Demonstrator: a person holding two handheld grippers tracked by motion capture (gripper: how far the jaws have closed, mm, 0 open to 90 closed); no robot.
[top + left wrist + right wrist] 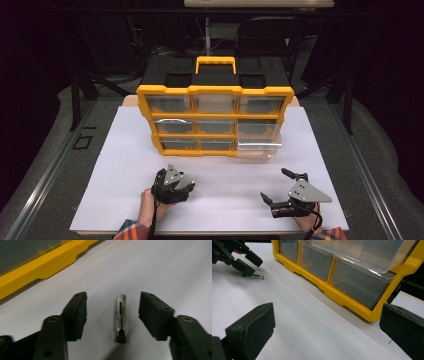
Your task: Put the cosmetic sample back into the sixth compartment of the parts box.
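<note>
Left gripper view is showing the left gripper point(112, 315) with its two black jaws standing apart on either side of a small glass vial point(121, 315), which is lying flat on the white table top point(150, 267) between them, touching neither pad. The vial is clear, with a thin dark rod inside and a black cap point(121, 338) pointing toward the camera. Beyond the jaws, at the far left, the yellow frame of a storage box point(37, 270) is crossing the corner. In the right gripper view, the right gripper point(332, 327) is holding its jaws wide apart over bare table, gripping nothing, and the other gripper is appearing at the upper left with the vial point(257, 276) lying at its tips. In the high view, the left gripper point(186, 187) is sitting near the person's edge, left of centre, and the right gripper point(275, 186) is resting well apart from it to the right, each held by a hand point(147, 206) in a plaid sleeve point(131, 231). The storage box point(215, 91), yellow with clear drawers and a yellow handle point(215, 61), is standing at the far middle of the table, and its lower right drawer point(259, 146) is sticking out toward the person.
</note>
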